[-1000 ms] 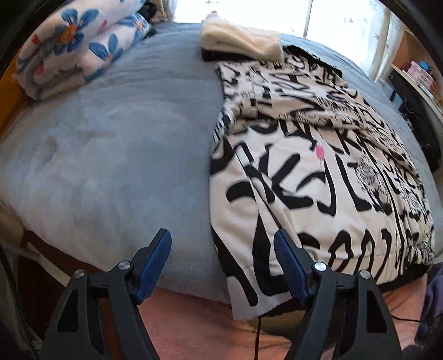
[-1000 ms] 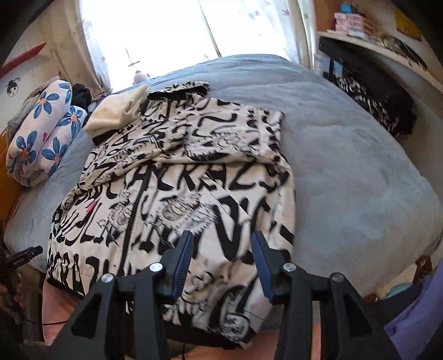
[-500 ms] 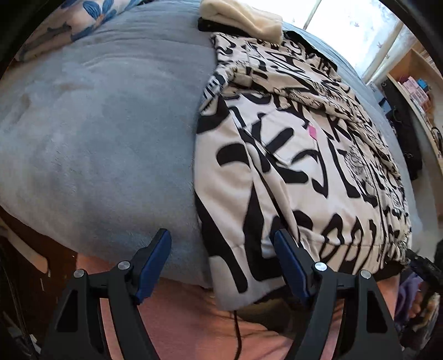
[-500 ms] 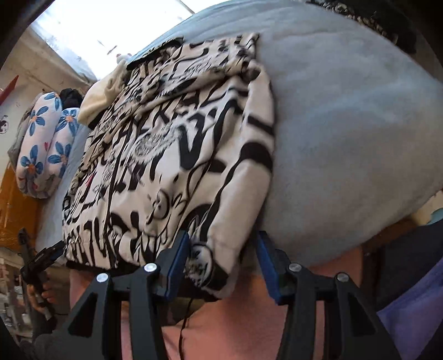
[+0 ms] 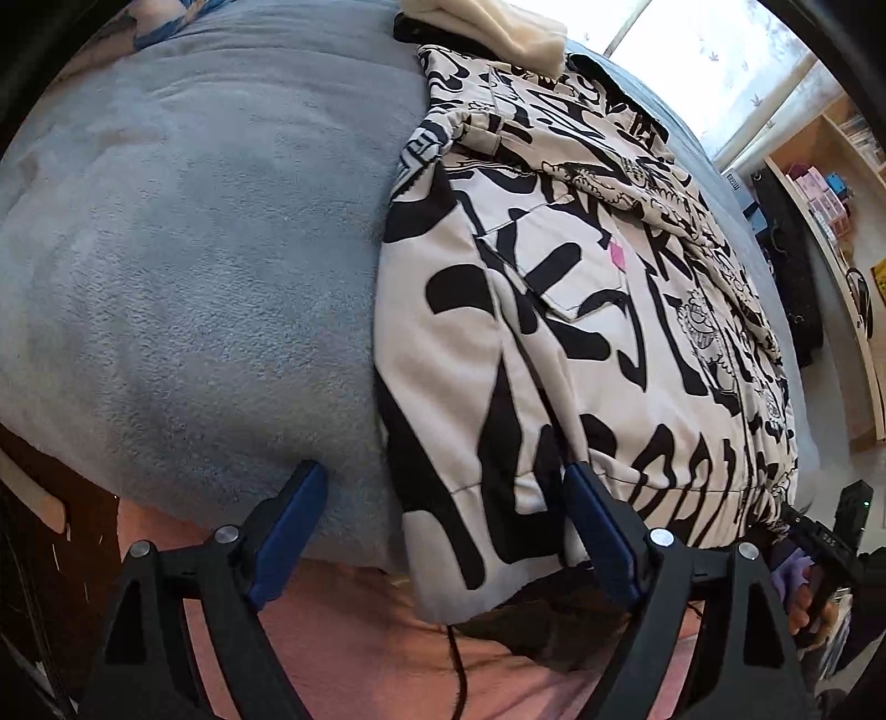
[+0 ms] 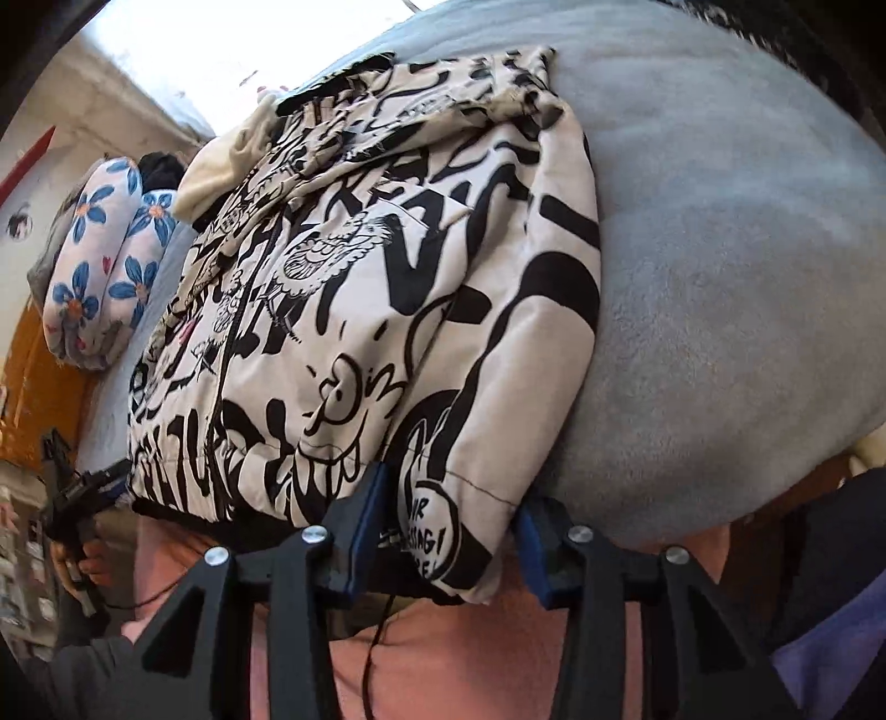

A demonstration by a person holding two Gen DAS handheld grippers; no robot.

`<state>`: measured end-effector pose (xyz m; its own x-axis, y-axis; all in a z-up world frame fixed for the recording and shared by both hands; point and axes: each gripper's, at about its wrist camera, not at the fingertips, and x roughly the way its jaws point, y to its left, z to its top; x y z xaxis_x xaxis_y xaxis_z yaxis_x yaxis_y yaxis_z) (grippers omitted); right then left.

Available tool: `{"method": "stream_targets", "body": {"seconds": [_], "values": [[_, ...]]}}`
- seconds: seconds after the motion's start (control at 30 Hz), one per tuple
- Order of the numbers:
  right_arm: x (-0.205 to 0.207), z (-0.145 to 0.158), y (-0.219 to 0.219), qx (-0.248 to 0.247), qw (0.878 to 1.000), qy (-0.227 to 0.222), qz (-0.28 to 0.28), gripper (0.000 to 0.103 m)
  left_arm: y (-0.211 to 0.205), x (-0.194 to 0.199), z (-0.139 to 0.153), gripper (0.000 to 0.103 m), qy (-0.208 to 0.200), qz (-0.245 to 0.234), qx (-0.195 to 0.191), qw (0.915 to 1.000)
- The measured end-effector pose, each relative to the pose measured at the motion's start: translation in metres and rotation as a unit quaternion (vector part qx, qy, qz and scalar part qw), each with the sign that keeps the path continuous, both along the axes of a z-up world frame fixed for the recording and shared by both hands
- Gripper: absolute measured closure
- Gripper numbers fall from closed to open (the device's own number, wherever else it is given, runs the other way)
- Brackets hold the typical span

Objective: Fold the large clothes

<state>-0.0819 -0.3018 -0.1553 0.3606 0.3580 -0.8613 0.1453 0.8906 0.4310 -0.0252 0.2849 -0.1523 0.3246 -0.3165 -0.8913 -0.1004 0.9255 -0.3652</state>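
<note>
At bed edge, my left gripper [image 5: 443,526] and right gripper [image 6: 448,531] spread wide, straddling hem corners of printed jacket [image 5: 581,332], ready to pinch, I judge. Jacket flat on grey blanket [image 5: 194,249], hem overhanging. Beyond: cream garment [image 5: 498,27], floral pillow [image 6: 99,260].

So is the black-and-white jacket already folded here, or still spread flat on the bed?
Partly folded: the jacket lies flat on the blue blanket, both sleeves turned in over its front, hem unfolded at the bed edge.
</note>
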Motion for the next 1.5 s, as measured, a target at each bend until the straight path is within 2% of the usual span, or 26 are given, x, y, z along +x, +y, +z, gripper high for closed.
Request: {"method": "stream_targets", "body": {"seconds": [0.23, 0.27, 0.3, 0.33, 0.37, 0.4, 0.5, 0.57, 0.73, 0.8, 0.93, 1.0, 1.17, 1.23, 1.5], "values": [[0.0, -0.001, 0.006, -0.019, 1.0, -0.006, 0.013, 0.059, -0.027, 0.0, -0.002, 0.016, 0.008, -0.04, 0.031, 0.9987], [0.0, -0.001, 0.007, -0.026, 1.0, -0.007, 0.015, 0.061, -0.032, 0.001, -0.004, 0.016, 0.011, -0.045, 0.044, 0.9979], [0.0, 0.0, 0.01, -0.037, 0.999, -0.008, 0.016, 0.064, -0.038, 0.003, -0.006, 0.02, 0.013, -0.051, 0.062, 0.9967], [0.001, 0.001, 0.013, -0.052, 0.998, -0.008, 0.018, 0.073, -0.044, 0.004, -0.006, 0.03, 0.008, -0.062, 0.076, 0.9952], [0.001, 0.003, 0.017, -0.067, 0.997, -0.009, 0.022, 0.081, -0.049, 0.004, -0.003, 0.047, 0.004, -0.068, 0.082, 0.9943], [0.001, 0.007, 0.02, -0.075, 0.997, -0.012, 0.025, 0.083, -0.05, 0.003, 0.0, 0.069, 0.0, -0.07, 0.081, 0.9942], [-0.004, 0.027, 0.019, -0.082, 0.996, -0.039, 0.021, 0.088, -0.045, 0.003, 0.014, 0.083, -0.013, -0.06, 0.054, 0.9966], [-0.006, 0.03, 0.015, -0.076, 0.996, -0.043, 0.016, 0.088, -0.036, 0.002, 0.013, 0.083, -0.013, -0.057, 0.031, 0.9978], [-0.006, 0.006, 0.007, -0.057, 0.998, -0.016, 0.009, 0.088, -0.021, -0.003, -0.004, 0.083, -0.006, -0.052, -0.003, 0.9986], [-0.006, 0.008, 0.006, -0.05, 0.999, -0.019, 0.007, 0.088, -0.023, -0.003, -0.001, 0.083, -0.009, -0.056, 0.004, 0.9984], [-0.009, 0.025, 0.011, -0.067, 0.997, -0.032, 0.021, 0.089, -0.034, -0.007, 0.016, 0.087, -0.033, -0.073, 0.042, 0.9959], [-0.012, 0.037, 0.014, -0.077, 0.996, -0.041, 0.026, 0.089, -0.035, -0.012, 0.028, 0.094, -0.045, -0.073, 0.057, 0.9947], [-0.021, 0.056, 0.022, -0.098, 0.993, -0.046, 0.049, 0.09, -0.022, -0.025, 0.049, 0.096, -0.059, -0.068, 0.062, 0.994], [-0.021, 0.062, 0.023, -0.111, 0.991, -0.047, 0.059, 0.09, -0.02, -0.029, 0.054, 0.1, -0.056, -0.069, 0.081, 0.9928], [-0.002, 0.093, 0.007, -0.086, 0.992, -0.071, 0.063, 0.09, -0.019, -0.016, 0.077, 0.1, -0.056, -0.066, 0.046, 0.9952]]}}
